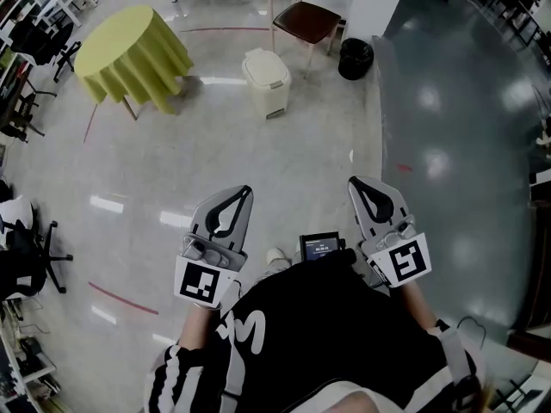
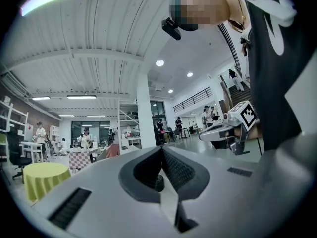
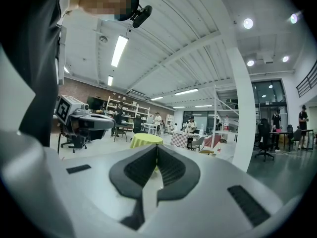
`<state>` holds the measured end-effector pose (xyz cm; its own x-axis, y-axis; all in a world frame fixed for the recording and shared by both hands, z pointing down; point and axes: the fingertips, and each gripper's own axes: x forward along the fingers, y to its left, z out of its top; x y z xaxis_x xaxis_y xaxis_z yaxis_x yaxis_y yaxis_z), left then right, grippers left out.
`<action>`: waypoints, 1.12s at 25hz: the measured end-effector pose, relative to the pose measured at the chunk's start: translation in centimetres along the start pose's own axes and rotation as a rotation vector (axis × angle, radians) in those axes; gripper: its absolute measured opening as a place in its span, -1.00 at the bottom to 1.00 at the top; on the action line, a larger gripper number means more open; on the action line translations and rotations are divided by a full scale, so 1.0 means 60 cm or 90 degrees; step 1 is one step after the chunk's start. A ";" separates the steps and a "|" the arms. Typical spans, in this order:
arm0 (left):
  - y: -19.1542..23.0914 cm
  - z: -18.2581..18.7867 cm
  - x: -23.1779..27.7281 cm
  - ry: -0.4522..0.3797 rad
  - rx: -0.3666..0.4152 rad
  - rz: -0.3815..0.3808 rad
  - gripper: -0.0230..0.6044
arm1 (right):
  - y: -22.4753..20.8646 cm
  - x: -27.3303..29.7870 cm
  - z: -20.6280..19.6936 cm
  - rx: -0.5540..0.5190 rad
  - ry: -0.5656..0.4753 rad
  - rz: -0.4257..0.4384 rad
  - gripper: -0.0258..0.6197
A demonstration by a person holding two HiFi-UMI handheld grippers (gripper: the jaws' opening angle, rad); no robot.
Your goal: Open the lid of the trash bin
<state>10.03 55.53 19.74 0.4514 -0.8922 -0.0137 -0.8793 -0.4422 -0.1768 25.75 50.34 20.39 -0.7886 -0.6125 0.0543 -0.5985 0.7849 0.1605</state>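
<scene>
- Two grippers were held low and close to our body at the bottom of the head view. The left gripper [image 1: 244,193] and the right gripper [image 1: 354,183] sat side by side, well apart from anything to handle. We judged this a carrying pose for an approach, not a reach.
- Both pairs of jaws were pressed together at the tips with nothing between them, as each gripper view showed. With no object near, we had no reason to spread them.
- The cream trash bin [image 1: 266,84] stood on the floor [image 1: 284,157] in the upper middle of the head view. Its lid [image 1: 263,64] was down, so the opening had not begun.
- It stood between the round table [image 1: 129,50], draped in yellow-green, at upper left and a chair [image 1: 303,17] at upper right. A small black bin [image 1: 355,58] stood just right of the chair.
- Both sets of jaw tips pointed up the frame toward the trash bin, which we took as our heading. Only floor lay between us and it.
</scene>
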 end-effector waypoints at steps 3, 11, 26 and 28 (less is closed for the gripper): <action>0.010 -0.003 -0.015 -0.004 0.001 0.000 -0.91 | 0.013 0.006 0.001 0.002 -0.007 -0.008 -0.89; 0.043 -0.024 -0.069 0.009 -0.004 0.003 -0.90 | 0.047 0.029 0.000 0.020 -0.012 -0.032 -0.88; 0.107 -0.040 -0.018 -0.004 -0.019 0.033 -0.90 | -0.013 0.094 -0.018 0.022 0.002 -0.040 -0.89; 0.114 -0.036 0.012 -0.007 -0.014 0.028 -0.91 | -0.041 0.105 -0.018 0.032 -0.001 -0.043 -0.89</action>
<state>4.05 51.66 20.65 0.4138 -0.9098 -0.0320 -0.9015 -0.4047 -0.1534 22.40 44.43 21.42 -0.7465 -0.6640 0.0432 -0.6566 0.7455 0.1143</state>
